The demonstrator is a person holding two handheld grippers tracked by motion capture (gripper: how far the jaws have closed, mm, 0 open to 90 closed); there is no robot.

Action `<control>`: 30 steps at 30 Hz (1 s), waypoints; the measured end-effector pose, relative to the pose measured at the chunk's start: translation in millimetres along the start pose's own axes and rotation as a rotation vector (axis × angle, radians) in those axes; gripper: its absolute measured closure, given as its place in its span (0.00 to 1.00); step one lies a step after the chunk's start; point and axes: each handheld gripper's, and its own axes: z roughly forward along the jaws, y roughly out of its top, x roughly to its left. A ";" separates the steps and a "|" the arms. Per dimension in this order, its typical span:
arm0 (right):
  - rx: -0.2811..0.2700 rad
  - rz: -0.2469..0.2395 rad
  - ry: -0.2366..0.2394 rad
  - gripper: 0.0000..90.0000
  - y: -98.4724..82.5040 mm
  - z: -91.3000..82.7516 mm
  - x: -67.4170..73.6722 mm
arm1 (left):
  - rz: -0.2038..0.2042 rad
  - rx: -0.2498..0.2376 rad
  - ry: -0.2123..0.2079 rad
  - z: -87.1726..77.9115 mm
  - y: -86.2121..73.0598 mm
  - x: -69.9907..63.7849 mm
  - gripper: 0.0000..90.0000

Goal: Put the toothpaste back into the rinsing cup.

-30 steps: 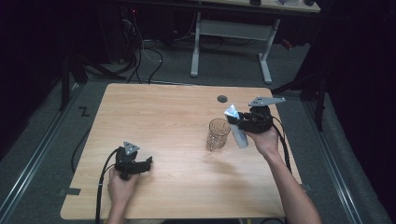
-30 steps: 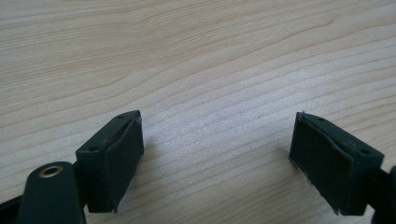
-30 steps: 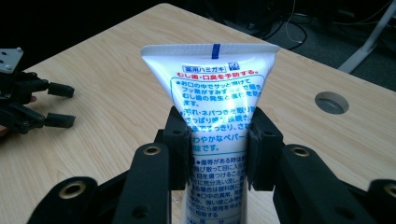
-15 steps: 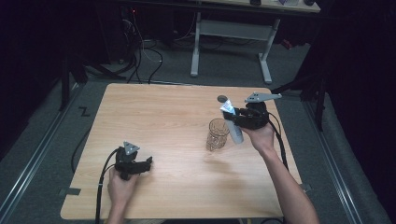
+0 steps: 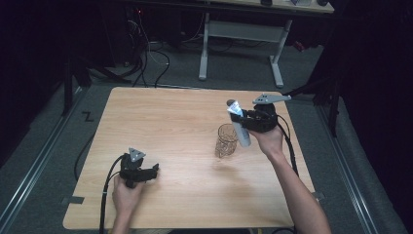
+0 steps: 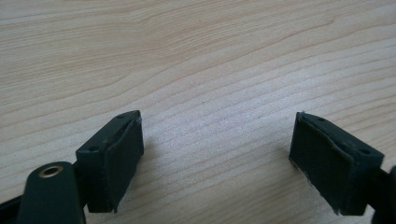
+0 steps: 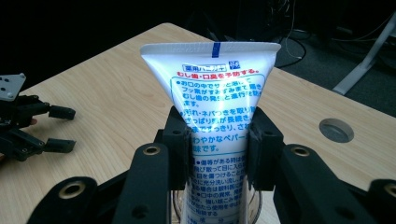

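High view: I see the wooden table (image 5: 185,122) with both my grippers over it.
Right gripper (image 5: 242,120): right of centre in the frame; jaws clamped on the toothpaste tube (image 5: 239,126).
Toothpaste tube: crimped end up, lower end at the rim of the glass (image 5: 226,140), just left of my right hand (image 5: 268,141).
Right gripper view: pads press both sides of the tube (image 7: 215,112); glass rim below.
Left gripper (image 5: 155,170): lower left of the frame, jaws spread wide, nothing between them.
Left gripper view: bare wood between the pads (image 6: 123,158).

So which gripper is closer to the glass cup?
Right. The right gripper holds a toothpaste tube right beside the glass cup, while the left gripper rests open on the table, well away near the front.
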 end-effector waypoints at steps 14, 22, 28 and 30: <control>-0.009 0.011 -0.009 0.74 5.1 12.5 -2.5 | 0.001 0.000 0.000 0.0 0.0 0.0 0.19; -0.014 0.012 -0.010 0.73 7.9 18.4 -2.2 | 0.000 0.000 0.000 0.0 0.0 0.0 0.19; -0.016 0.006 -0.019 0.73 11.5 23.5 -0.5 | 0.001 0.001 0.000 0.0 0.0 0.0 0.20; -0.015 0.005 -0.021 0.73 12.0 25.5 -0.4 | 0.001 0.000 0.000 0.0 0.0 0.0 0.20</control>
